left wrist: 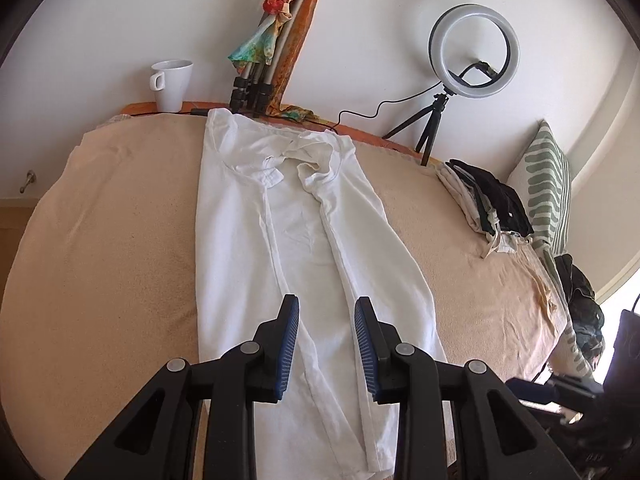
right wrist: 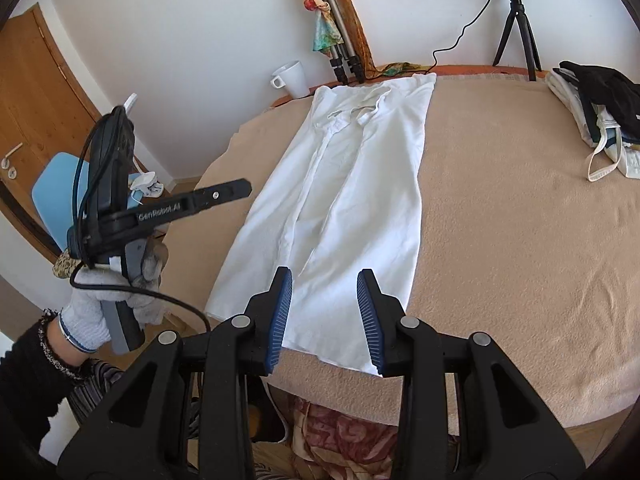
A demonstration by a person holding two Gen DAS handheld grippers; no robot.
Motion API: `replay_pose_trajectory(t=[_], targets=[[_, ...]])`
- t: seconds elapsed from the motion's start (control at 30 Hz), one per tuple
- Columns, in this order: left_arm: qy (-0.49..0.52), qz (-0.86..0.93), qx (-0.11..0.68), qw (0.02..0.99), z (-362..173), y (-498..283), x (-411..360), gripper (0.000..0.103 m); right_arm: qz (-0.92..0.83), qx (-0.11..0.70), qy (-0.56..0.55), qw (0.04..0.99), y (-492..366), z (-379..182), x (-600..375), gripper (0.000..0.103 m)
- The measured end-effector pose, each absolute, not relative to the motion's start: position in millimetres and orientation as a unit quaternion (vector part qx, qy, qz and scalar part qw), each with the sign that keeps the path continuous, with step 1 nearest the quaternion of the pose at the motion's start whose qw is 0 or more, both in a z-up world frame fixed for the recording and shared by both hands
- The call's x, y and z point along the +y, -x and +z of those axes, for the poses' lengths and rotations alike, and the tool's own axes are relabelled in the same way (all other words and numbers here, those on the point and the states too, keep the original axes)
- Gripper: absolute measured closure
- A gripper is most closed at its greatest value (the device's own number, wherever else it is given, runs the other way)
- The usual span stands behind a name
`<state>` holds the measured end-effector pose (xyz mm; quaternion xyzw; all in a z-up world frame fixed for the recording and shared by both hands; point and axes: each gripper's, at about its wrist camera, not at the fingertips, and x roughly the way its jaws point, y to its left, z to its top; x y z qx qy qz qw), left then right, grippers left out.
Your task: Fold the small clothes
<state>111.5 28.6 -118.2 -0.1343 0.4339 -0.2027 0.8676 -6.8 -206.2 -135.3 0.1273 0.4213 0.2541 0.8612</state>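
Note:
A white shirt (left wrist: pixel 296 240) lies flat on the beige blanket, its sides folded inward into a long strip, collar at the far end. It also shows in the right wrist view (right wrist: pixel 348 184). My left gripper (left wrist: pixel 326 308) is open and empty, hovering above the shirt's near end. It shows from the side in the right wrist view (right wrist: pixel 240 189), held in a gloved hand off the shirt's left edge. My right gripper (right wrist: pixel 325 280) is open and empty, just above the shirt's near hem.
A beige blanket (left wrist: pixel 100 260) covers the table. A pile of folded clothes (right wrist: pixel 596 108) sits at the far right. A white mug (left wrist: pixel 173 84), a tripod with scarves (left wrist: pixel 264 40) and a ring light (left wrist: pixel 474 52) stand along the back wall.

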Motion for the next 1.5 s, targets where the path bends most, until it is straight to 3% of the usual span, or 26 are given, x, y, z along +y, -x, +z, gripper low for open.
replay_pose_trajectory(t=[0.23,0.7,0.77,0.8,0.83,0.87,0.97,1.23,1.27,1.33,1.43,1.5], targets=[[0.182,-0.220,0.459,0.841,-130.5,-198.4,8.4,0.069,0.263,0.419,-0.029,0.869,14.5,-181.3,-125.9,0.067],[0.229,-0.224,0.515,0.795,-189.8,-291.4,-24.9,0.068,0.236,0.441,-0.016,0.866,-6.6,-204.1,-104.3,0.069],[0.213,-0.222,0.521,0.796,-194.4,-293.3,-32.8,0.073,0.231,0.444,-0.015,0.866,-9.4,-204.7,-105.2,0.078],[0.205,-0.220,0.521,0.798,-196.1,-293.9,-35.4,0.077,0.233,0.446,-0.023,0.864,-10.1,-204.8,-107.4,0.089],[0.201,-0.219,0.520,0.801,-197.6,-294.0,-37.2,0.086,0.234,0.450,-0.030,0.861,-13.1,-205.3,-110.1,0.092],[0.199,-0.219,0.518,0.803,-198.9,-294.3,-38.7,0.097,0.238,0.454,-0.038,0.858,-15.9,-206.0,-113.1,0.093],[0.194,-0.214,0.510,0.810,-198.7,-293.0,-39.2,0.103,0.247,0.457,-0.053,0.853,-20.4,-205.8,-119.6,0.096],[0.187,-0.180,0.487,0.834,-192.4,-289.5,-23.2,0.102,0.288,0.454,-0.057,0.841,-16.7,-194.7,-118.2,0.097],[0.192,-0.177,0.493,0.830,-195.1,-289.9,-20.9,0.089,0.295,0.460,-0.055,0.836,-17.6,-197.2,-116.1,0.097],[0.200,-0.180,0.501,0.823,-194.2,-288.3,-16.8,0.081,0.286,0.457,-0.046,0.841,-18.6,-197.3,-120.2,0.096],[0.179,-0.180,0.484,0.837,-173.9,-269.8,-8.8,0.080,0.305,0.442,-0.071,0.841,-1.2,-185.4,-147.8,0.082],[0.169,-0.191,0.475,0.842,-160.2,-251.1,-3.4,0.078,0.285,0.425,-0.094,0.854,10.5,-177.4,-177.8,0.079]])
